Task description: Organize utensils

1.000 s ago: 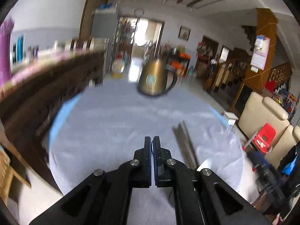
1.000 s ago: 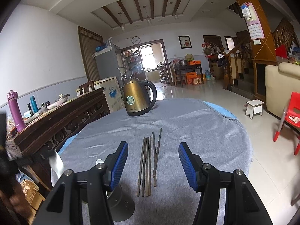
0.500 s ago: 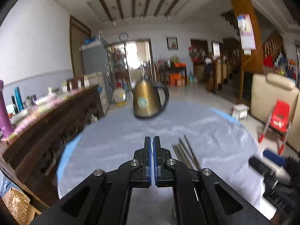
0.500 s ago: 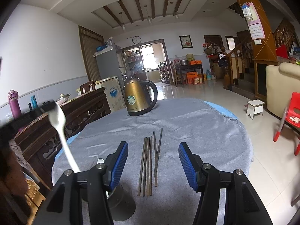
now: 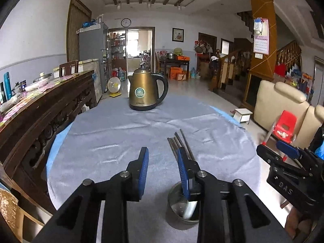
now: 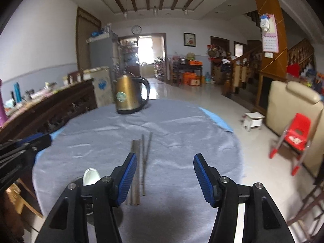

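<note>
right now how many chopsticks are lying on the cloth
6, I think: four bunched side by side on the grey cloth, two more just right of them. A finger of the right gripper hides part of the bunch, so the count may be off.

The metal cup and white spoon sit half hidden behind hand-held gripper fingers

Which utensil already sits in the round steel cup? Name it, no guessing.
The white plastic spoon, standing bowl-up in the round steel cup. The dark metal chopsticks all lie flat on the grey cloth beside it.
</note>
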Motion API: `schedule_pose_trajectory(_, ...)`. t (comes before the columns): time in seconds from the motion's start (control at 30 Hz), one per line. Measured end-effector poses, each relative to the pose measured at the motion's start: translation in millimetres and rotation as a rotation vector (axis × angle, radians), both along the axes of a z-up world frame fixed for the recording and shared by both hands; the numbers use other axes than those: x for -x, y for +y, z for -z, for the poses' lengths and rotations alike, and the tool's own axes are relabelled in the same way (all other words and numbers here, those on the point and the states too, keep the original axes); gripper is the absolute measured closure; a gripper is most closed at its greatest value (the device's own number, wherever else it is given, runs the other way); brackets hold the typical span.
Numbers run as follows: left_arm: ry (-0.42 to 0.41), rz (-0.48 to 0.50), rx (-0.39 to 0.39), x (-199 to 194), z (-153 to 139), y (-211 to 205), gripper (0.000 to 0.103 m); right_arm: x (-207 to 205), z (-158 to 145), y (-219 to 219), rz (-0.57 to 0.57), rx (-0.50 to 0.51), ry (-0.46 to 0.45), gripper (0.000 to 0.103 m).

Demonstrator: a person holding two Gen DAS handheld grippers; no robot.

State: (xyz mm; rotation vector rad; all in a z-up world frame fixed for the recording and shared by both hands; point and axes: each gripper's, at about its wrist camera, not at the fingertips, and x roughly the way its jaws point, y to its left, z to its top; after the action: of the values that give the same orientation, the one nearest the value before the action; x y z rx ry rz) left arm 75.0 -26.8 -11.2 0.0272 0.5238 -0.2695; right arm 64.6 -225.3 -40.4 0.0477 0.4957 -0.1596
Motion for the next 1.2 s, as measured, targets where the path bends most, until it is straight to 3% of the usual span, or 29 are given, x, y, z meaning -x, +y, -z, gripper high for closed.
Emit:
schedule_pose_trajectory(0.1,0.015,0.008,0.011,4.1,-0.5,-2.3,0.071,2.2,-8.0,-0.1,0.025,0.040,0.021,0.039)
schedule_pose_trajectory(0.47,0.048,-0.011,0.020,3.4,6.1,2.0,0.057,2.2,-10.2,-4.4,0.038,0.025,0.073,0.039)
schedule_pose_trajectory(1.2,0.122,-0.093,0.058,-47.4,22.7,40.0,0.054,-29.6,6.3,5.4,0.040,0.060,0.169,0.039)
